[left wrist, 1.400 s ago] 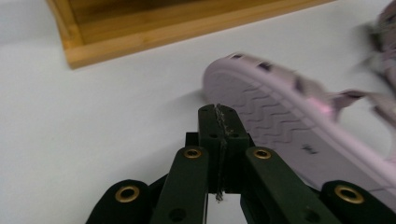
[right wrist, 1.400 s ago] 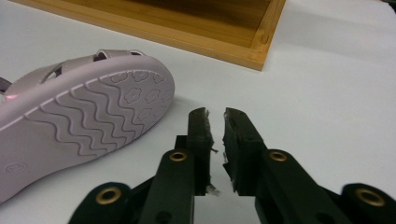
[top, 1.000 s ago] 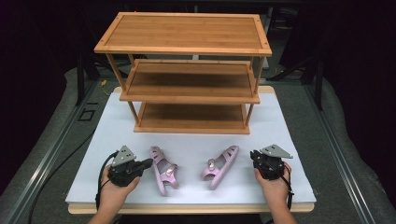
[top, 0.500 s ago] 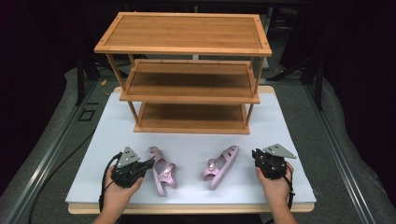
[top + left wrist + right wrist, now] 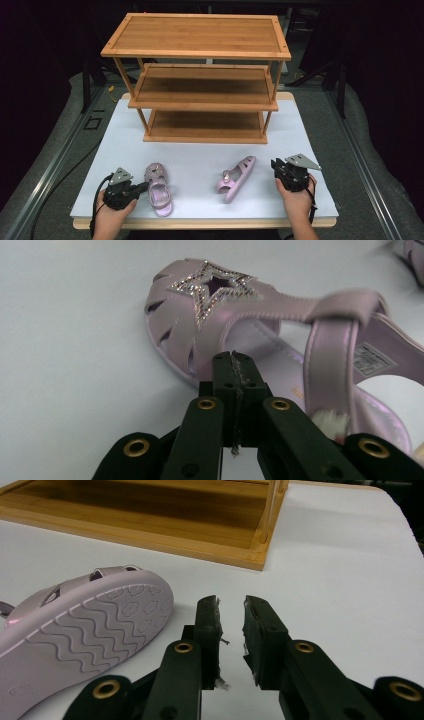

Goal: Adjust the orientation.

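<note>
pink sandal lying upright with a star on its toe [image 5: 220, 315]: satiny sheen, glittering stones | pink sandal tipped on its side [image 5: 75, 630]: matt sole, moulded wavy tread | three-tier wooden rack [image 5: 197, 35]: smooth, visible grain | white table top [image 5: 200, 160]: matt | black grippers' jaws: matt plastic, brass-coloured rivets, frayed pads
</note>
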A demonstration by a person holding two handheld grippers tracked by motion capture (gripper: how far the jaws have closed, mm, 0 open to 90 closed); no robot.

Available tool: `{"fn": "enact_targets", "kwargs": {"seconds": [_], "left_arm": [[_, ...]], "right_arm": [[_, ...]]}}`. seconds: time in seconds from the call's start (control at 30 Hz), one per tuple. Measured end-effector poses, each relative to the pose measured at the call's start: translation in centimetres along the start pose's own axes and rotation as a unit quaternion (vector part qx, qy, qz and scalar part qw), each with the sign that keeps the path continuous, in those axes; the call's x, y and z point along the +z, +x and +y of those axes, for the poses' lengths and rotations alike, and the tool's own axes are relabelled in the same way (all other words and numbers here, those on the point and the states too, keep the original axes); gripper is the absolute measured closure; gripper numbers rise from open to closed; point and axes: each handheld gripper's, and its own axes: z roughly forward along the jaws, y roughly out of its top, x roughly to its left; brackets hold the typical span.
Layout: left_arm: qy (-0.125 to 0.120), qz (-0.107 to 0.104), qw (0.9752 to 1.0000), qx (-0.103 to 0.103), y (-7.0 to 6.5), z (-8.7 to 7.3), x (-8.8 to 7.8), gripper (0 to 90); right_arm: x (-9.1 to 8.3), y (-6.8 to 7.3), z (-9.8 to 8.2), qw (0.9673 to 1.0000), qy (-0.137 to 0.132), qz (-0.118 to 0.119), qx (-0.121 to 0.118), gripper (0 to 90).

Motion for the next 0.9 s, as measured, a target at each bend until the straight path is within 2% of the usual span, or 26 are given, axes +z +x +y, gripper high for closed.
{"fn": "enact_targets", "kwargs": {"seconds": [0.07, 0.13, 0.3, 0.37, 0.43, 0.53, 0.63, 0.67, 0.7, 0.73, 0.77, 0.87, 0.9], "left_arm": [[0.000, 0.008, 0.9999, 0.010, -0.4, 0.0, 0.0, 87.6], [0.001, 0.012, 0.9999, 0.004, -0.5, -0.1, 0.2, 86.5], [-0.003, 0.014, 0.9999, 0.005, 0.4, 0.8, 1.1, 89.7], [-0.008, -0.005, 0.9999, -0.008, 1.0, 1.5, 1.3, 89.9], [-0.008, -0.005, 1.0000, -0.003, 1.5, 2.0, 1.7, 90.0], [-0.002, -0.019, 0.9998, -0.005, 2.3, 2.5, 2.1, 89.9], [0.012, -0.019, 0.9997, 0.007, 2.5, 2.6, 1.9, 89.7], [0.015, -0.018, 0.9997, 0.011, 2.4, 2.6, 1.8, 88.7], [0.018, -0.007, 0.9996, 0.019, 2.4, 2.5, 1.5, 85.3], [0.018, -0.007, 0.9996, 0.019, 2.4, 2.5, 1.5, 80.8], [0.017, 0.006, 0.9997, 0.020, 2.5, 2.5, 1.1, 80.8], [0.011, 0.003, 0.9999, 0.003, 3.1, 2.5, -0.1, 71.2], [0.009, -0.002, 0.9999, -0.006, 3.3, 2.6, -0.9, 65.5]], "right_arm": [[0.0, -0.1, 0.0, 1.0000, -0.001, 0.000, 0.002, 76.4], [0.0, -0.1, 0.0, 1.0000, -0.003, 0.000, 0.006, 76.2], [0.0, -0.2, 0.0, 1.0000, 0.003, 0.001, 0.006, 76.2], [0.0, -0.1, 0.0, 1.0000, 0.004, 0.002, 0.004, 76.2], [0.1, -0.1, -0.1, 1.0000, 0.000, 0.002, 0.004, 76.2], [0.2, 0.0, -0.1, 1.0000, 0.002, 0.001, 0.004, 76.0], [0.3, -0.1, -0.1, 1.0000, 0.002, 0.001, 0.005, 75.4], [0.2, -0.1, -0.1, 1.0000, 0.003, 0.002, 0.006, 75.1], [0.2, -0.2, -0.1, 1.0000, 0.000, 0.004, 0.007, 74.8], [0.2, -0.2, -0.1, 1.0000, 0.000, 0.004, 0.007, 74.8], [0.2, -0.2, -0.1, 1.0000, 0.001, 0.004, 0.008, 74.6], [0.2, -0.2, -0.1, 0.9999, 0.000, 0.008, 0.011, 73.2], [0.1, -0.1, -0.1, 0.9999, -0.002, 0.008, 0.014, 71.2]]}}
